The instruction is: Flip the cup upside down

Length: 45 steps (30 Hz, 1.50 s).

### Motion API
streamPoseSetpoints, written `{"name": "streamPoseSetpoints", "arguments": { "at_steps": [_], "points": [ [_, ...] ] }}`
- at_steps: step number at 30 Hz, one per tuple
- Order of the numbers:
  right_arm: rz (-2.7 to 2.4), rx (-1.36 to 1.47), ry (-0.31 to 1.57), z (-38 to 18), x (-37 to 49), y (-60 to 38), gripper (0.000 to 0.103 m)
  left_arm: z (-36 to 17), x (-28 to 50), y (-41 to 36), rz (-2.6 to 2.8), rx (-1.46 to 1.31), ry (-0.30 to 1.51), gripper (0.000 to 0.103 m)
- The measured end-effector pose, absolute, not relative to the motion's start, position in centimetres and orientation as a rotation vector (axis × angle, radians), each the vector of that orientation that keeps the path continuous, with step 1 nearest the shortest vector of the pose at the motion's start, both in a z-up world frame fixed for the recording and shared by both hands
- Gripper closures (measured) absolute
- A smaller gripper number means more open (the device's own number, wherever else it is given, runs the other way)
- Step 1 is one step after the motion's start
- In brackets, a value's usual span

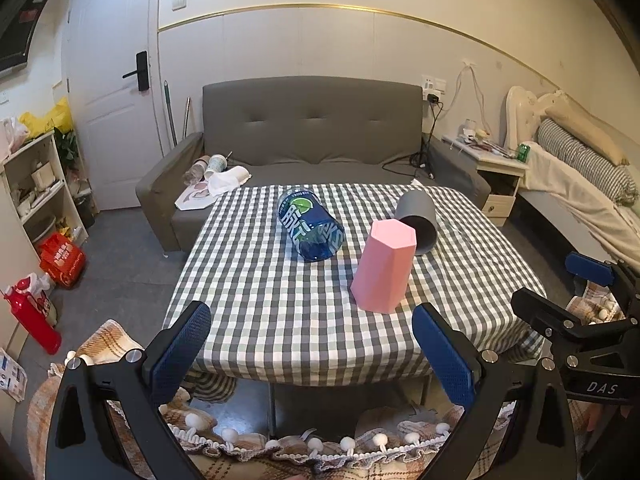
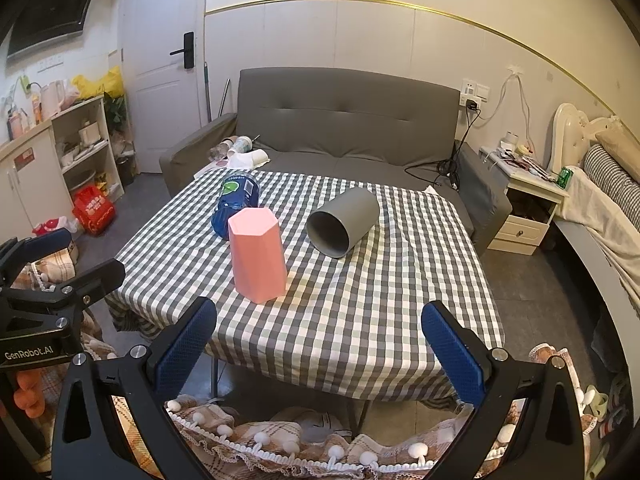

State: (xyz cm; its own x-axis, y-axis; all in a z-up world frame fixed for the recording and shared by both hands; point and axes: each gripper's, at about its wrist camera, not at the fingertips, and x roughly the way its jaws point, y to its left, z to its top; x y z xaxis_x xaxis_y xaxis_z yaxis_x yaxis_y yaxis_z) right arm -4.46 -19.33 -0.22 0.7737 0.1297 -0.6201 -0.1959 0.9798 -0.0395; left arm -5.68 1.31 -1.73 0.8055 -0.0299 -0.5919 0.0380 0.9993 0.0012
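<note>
Hovering before the tabletop point(image 2: 360, 312), left hand-held gripper point(image 1: 312, 352) and right hand-held gripper point(image 2: 320, 352), fingers spread apart, gripping nothing. Beyond: pink cup point(image 2: 258, 254) standing mouth-down, grey cup point(image 2: 344, 222) and blue bottle point(image 1: 311, 224) lying sideways.

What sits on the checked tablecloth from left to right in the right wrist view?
Blue bottle lying on its side, then pink cup standing with its closed end up, partly overlapping the bottle, then grey cup lying on its side, open mouth toward the camera.
</note>
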Motion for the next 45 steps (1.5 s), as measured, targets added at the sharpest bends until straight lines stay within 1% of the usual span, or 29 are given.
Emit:
{"name": "streamPoseSetpoints", "arguments": {
  "at_steps": [45],
  "points": [
    [0.179,-0.114,0.667,0.09,-4.57,-19.28,0.000,-1.71,-6.19,1.71,-0.029,0.018,0.631,0.000]
  ]
}}
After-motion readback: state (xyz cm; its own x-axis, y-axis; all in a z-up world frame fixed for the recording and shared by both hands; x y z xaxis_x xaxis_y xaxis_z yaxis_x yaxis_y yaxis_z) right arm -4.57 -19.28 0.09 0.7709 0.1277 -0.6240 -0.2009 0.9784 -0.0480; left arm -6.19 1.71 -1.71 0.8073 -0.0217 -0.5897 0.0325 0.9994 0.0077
